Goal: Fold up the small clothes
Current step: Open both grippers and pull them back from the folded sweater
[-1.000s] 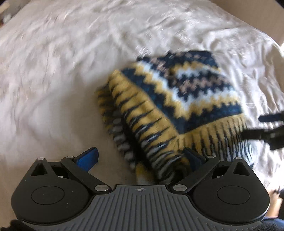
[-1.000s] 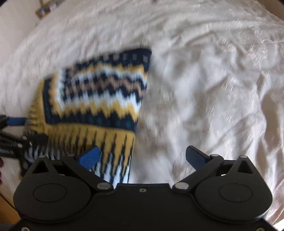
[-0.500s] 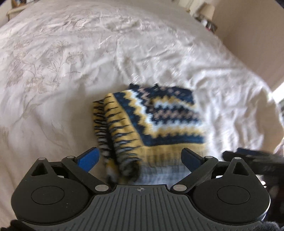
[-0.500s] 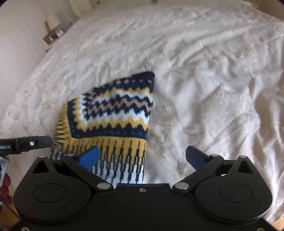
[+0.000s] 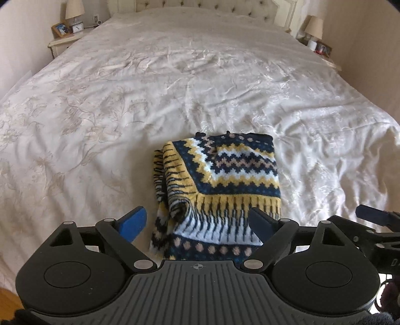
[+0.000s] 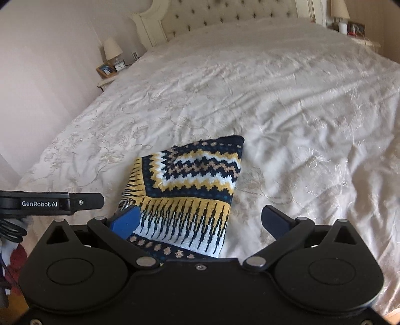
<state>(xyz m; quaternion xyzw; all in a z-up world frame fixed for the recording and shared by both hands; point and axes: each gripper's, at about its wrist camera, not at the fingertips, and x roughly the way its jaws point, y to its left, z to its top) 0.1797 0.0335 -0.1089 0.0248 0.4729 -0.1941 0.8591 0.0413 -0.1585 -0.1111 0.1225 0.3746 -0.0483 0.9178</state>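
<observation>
**Both tools withdrawn from the folded knit**

The patterned knit garment (image 5: 220, 185) lies folded in a compact block on the white bedspread (image 5: 100, 120), near the foot edge of the bed. A second ago it filled both wrist views at close range, with the tools at its hem; now both cameras sit higher and farther back, showing the headboard (image 6: 225, 17) and a bedside lamp (image 5: 73, 11). The left tool (image 5: 198, 222) has its blue pads (image 5: 132, 222) spread and slowly closing, with nothing pinched: the knit is seen between them only as background. The right tool (image 6: 200, 222) is likewise spread and empty. Judged from this, the fold is released and holding its shape, though its left edge (image 5: 162, 180) remains bunched. The piece appears finished, or needs only light straightening.
</observation>
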